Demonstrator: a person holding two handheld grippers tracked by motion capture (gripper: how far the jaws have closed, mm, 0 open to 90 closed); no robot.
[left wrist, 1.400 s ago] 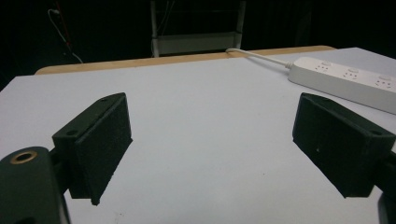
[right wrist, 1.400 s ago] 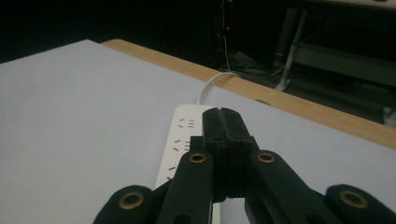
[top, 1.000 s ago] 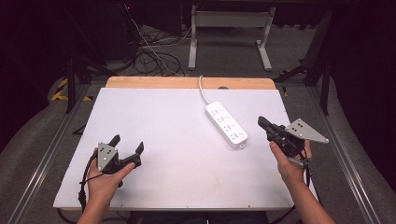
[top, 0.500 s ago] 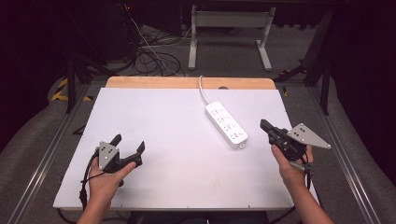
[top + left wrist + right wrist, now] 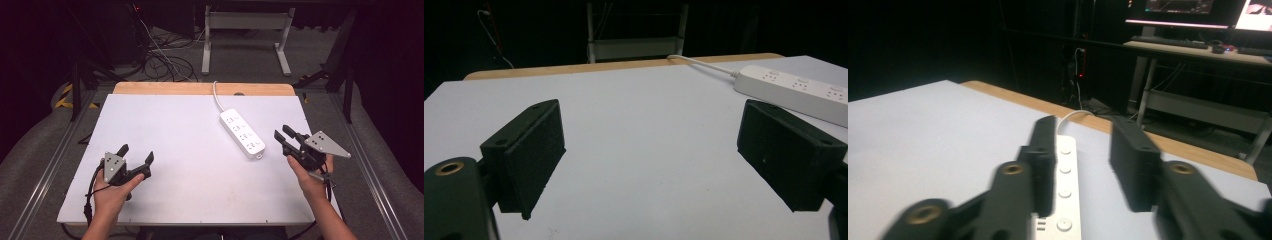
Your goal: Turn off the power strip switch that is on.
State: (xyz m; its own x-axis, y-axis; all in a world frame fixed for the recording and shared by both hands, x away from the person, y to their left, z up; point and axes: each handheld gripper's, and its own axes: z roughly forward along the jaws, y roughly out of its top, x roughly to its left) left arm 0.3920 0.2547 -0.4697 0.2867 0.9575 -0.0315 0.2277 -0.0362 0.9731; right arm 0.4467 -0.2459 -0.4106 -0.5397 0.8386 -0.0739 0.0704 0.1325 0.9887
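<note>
A white power strip (image 5: 242, 133) lies on the right half of the white tabletop (image 5: 190, 125), its cord (image 5: 218, 100) running off the far edge. My right gripper (image 5: 281, 131) hovers just right of the strip's near end, jaws a little apart with nothing between them. In the right gripper view the strip (image 5: 1066, 190) lies below and between the blurred jaws of that gripper (image 5: 1083, 135). My left gripper (image 5: 136, 153) rests near the front left, wide open and empty. The left gripper view shows the left gripper (image 5: 649, 165) spread wide over bare table, the strip (image 5: 794, 92) far to the right.
A wooden edge strip (image 5: 165, 88) borders the table's far side. Metal rails (image 5: 50, 165) run along both sides. Beyond the table are floor cables (image 5: 160, 60) and a white desk frame (image 5: 245, 35). A desk with monitors (image 5: 1198, 30) stands behind.
My right gripper has sunk slightly toward the table near the strip's end. The left gripper has barely moved.
</note>
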